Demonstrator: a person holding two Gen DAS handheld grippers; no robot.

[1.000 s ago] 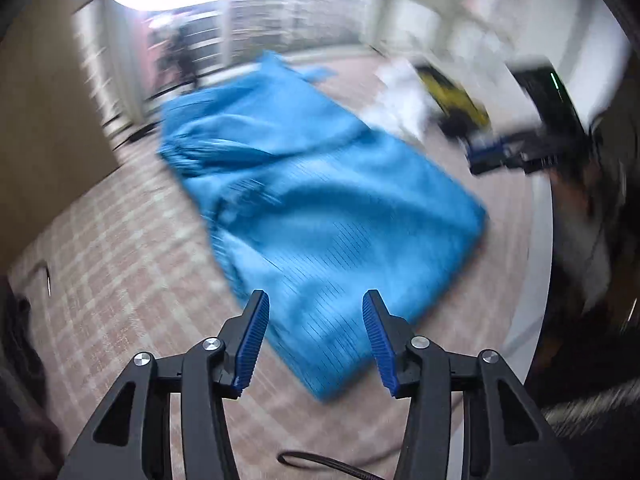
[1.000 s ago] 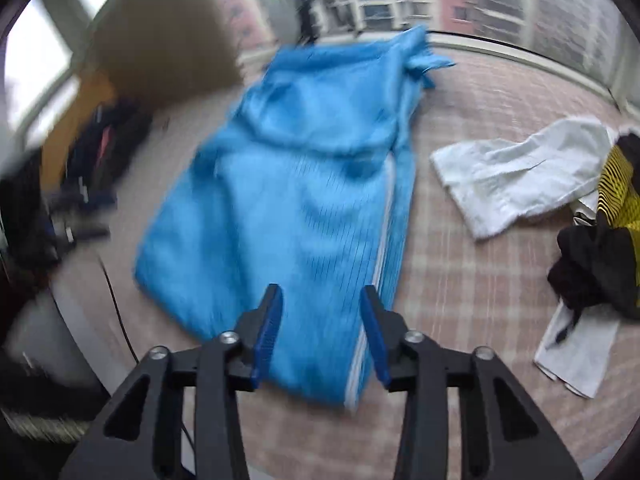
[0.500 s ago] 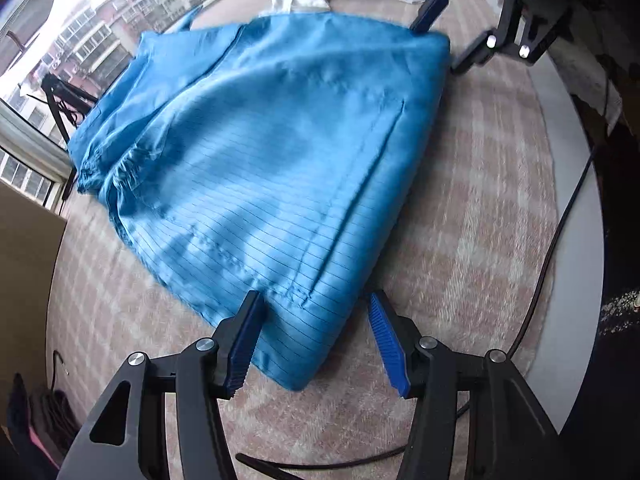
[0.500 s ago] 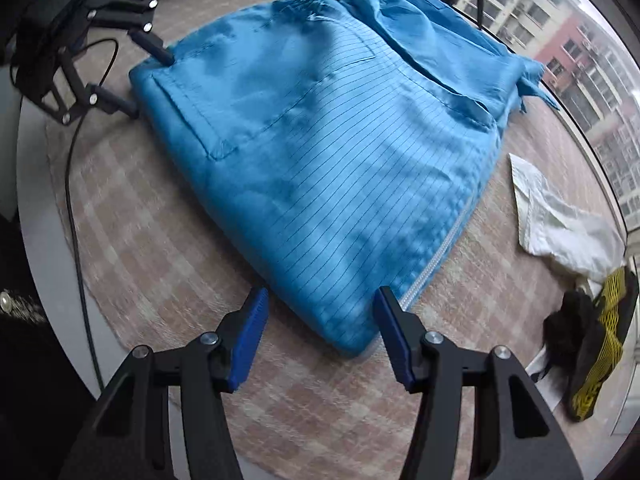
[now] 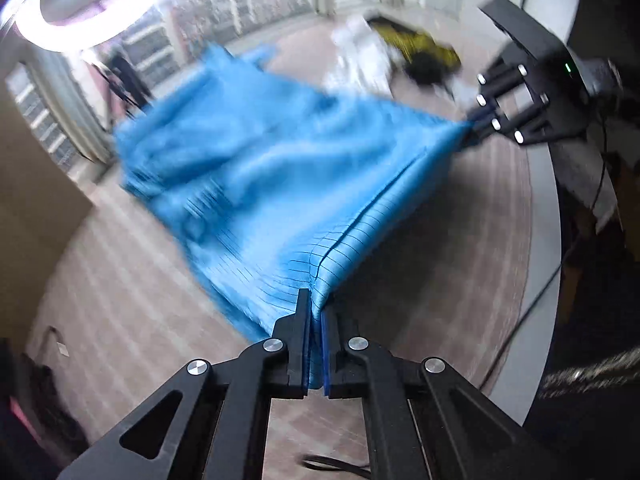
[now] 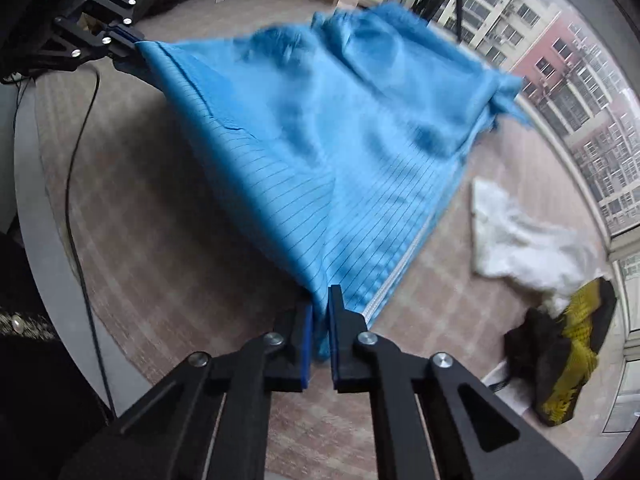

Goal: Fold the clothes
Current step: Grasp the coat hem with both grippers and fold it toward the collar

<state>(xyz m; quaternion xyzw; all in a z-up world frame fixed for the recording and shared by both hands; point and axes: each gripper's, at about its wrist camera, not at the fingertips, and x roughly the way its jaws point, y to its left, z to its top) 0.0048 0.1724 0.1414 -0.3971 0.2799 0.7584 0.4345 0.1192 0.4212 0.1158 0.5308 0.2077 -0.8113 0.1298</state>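
Left gripper [image 5: 315, 320] and right gripper [image 6: 319, 320] are each clamping a near corner of the garment [image 6: 340, 128]. Thin, limp cloth is sagging between them; it probably handles best by its corners.

Left gripper [image 5: 315, 304] closed, both blue pads pressed together on a corner of the blue garment [image 5: 280, 176], fingers pointing forward and a little up. Right gripper [image 6: 320, 300] also clamped on the other near corner. Both raised above the table, well apart from each other.

Blue garment [image 5: 248, 168] far end blurred; corners hidden betw. jaws.
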